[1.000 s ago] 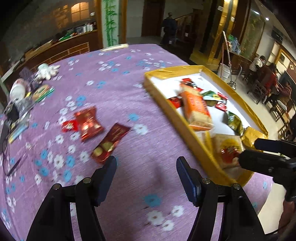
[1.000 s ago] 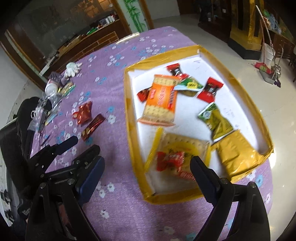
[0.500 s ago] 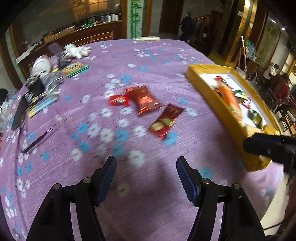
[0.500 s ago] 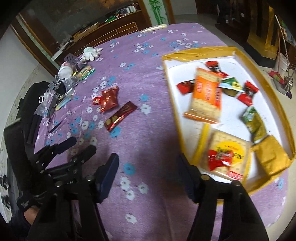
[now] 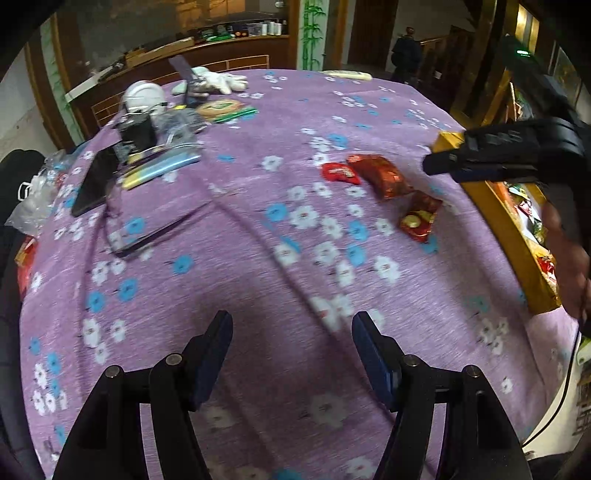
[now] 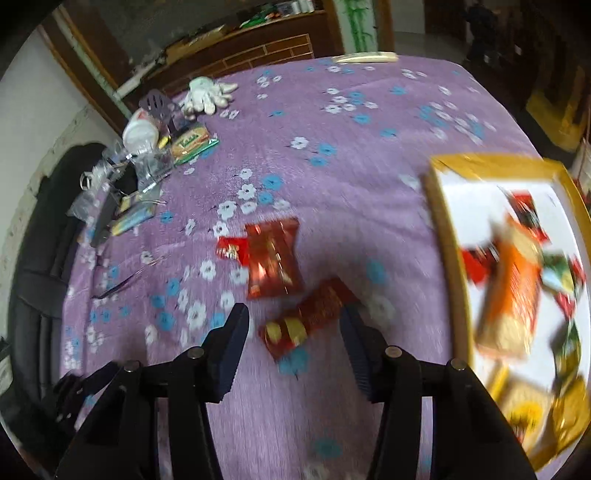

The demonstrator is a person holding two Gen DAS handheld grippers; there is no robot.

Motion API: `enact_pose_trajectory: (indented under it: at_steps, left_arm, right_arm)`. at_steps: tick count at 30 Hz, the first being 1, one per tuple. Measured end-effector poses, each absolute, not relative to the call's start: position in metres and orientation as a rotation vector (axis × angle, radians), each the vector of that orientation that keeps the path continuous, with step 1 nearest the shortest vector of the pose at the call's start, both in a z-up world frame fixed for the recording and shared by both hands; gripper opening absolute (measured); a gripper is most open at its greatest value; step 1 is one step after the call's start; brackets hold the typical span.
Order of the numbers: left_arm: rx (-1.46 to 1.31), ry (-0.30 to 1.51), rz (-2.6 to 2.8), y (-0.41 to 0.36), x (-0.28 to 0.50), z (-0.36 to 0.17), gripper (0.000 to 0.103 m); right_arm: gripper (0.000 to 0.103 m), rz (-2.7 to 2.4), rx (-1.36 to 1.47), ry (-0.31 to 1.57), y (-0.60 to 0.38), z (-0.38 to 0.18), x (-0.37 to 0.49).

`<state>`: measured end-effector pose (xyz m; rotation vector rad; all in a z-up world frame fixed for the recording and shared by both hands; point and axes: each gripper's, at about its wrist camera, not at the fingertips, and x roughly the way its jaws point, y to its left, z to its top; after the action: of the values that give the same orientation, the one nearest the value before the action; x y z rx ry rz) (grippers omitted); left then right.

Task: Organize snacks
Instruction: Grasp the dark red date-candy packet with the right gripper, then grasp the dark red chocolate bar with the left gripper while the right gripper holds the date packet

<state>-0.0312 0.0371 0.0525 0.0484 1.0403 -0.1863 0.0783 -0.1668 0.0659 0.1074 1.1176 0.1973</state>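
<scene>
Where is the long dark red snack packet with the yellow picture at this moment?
In the right wrist view, the long red packet lies on the purple tablecloth, framed by the open jaws of the right gripper, below the wider red packet and left of the gold-rimmed tray.

The place looks like a restaurant or hotel dining hall. A round worktop point(image 5: 258, 258) under a purple flowered cloth stands before a long wooden counter point(image 5: 221, 55) stacked with supplies, beside a bamboo-painted pillar point(image 5: 314, 33) and gilded wood panelling point(image 5: 491, 66); a person point(image 5: 406, 51) stands by a far doorway.

No print is legible; the green-and-yellow packet's point(image 6: 192, 143) lettering is too blurred.
</scene>
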Motion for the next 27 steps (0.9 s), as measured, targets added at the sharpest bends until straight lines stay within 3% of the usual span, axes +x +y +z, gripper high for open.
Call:
enact_pose_trajectory:
  at_steps: [14, 17, 27]
  left_arm:
    - [0.018, 1.048, -0.131, 0.073, -0.035, 0.048, 0.071]
    - [0.015, 1.047, -0.135, 0.072, -0.032, 0.048, 0.071]
    - [0.052, 1.035, -0.203, 0.044, -0.025, 0.052, 0.071]
  right_arm:
    - [0.05, 0.138, 0.053, 1.21, -0.131, 0.019, 0.134]
    - [0.037, 0.133, 0.074, 1.219, -0.135, 0.014, 0.131]
    - [0.035, 0.199, 0.148, 1.199, -0.16, 0.031, 0.081]
